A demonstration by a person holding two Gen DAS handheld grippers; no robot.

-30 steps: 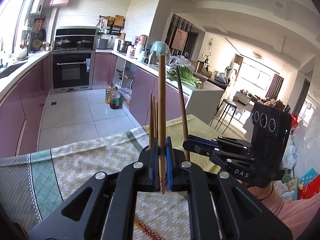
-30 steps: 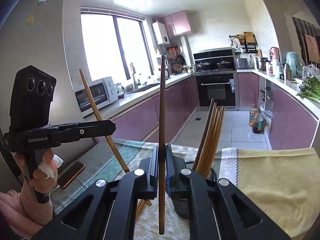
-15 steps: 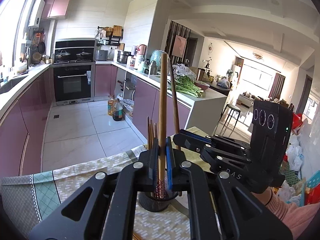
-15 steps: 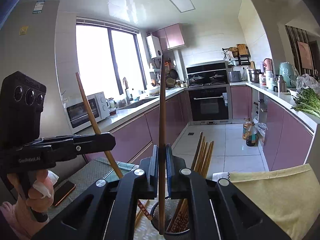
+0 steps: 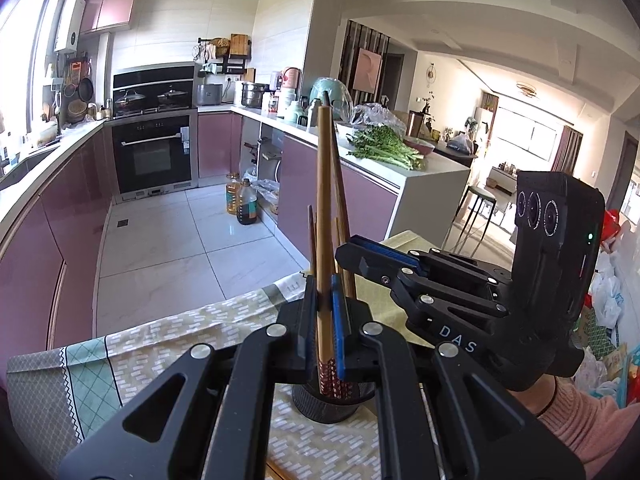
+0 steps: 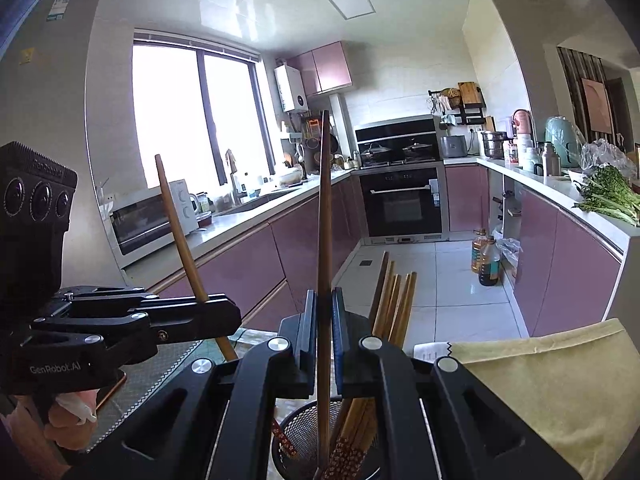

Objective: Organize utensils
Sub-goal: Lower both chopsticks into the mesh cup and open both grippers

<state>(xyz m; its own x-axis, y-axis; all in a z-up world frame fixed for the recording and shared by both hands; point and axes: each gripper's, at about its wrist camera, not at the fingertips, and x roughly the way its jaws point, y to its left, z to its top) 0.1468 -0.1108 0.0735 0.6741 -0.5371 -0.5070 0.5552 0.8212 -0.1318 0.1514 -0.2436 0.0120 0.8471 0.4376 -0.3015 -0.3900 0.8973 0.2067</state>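
Chopsticks point(image 6: 394, 300) are the business here, a bundle already standing in a black mesh cup point(image 6: 298, 436) on a cloth-covered table point(image 5: 168, 336) in a purple-fronted kitchen. Two more are on their way in. The left gripper point(image 5: 325, 320) is clamped tight on a light wooden chopstick point(image 5: 323, 216), held nearly upright; the right gripper point(image 6: 325, 344) is closed just as firmly on a darker chopstick point(image 6: 325, 216), also upright.

A second ago both sticks hung over bare cloth, with the cup barely in either wrist view. Now both hands have slid across to it: the left stick's patterned lower end point(image 5: 330, 376) sits at the cup's mouth, and the right stick's tip reaches down inside the rim among the decorated ends point(image 6: 346, 454) of those already stored. The two grippers stand close together over the cup, the left gripper's stick leaning in from that side in the right wrist view.

By this reading the carry is done and the release is what remains; opening either grip should let its stick drop the short way in. The sticks are slim, smooth and tapered, brown wood with red-and-white patterned tips, and the ones in the cup lean together against its far wall. One more lies flat on the cloth point(image 5: 276, 470) at the near edge, apparently still to be collected.
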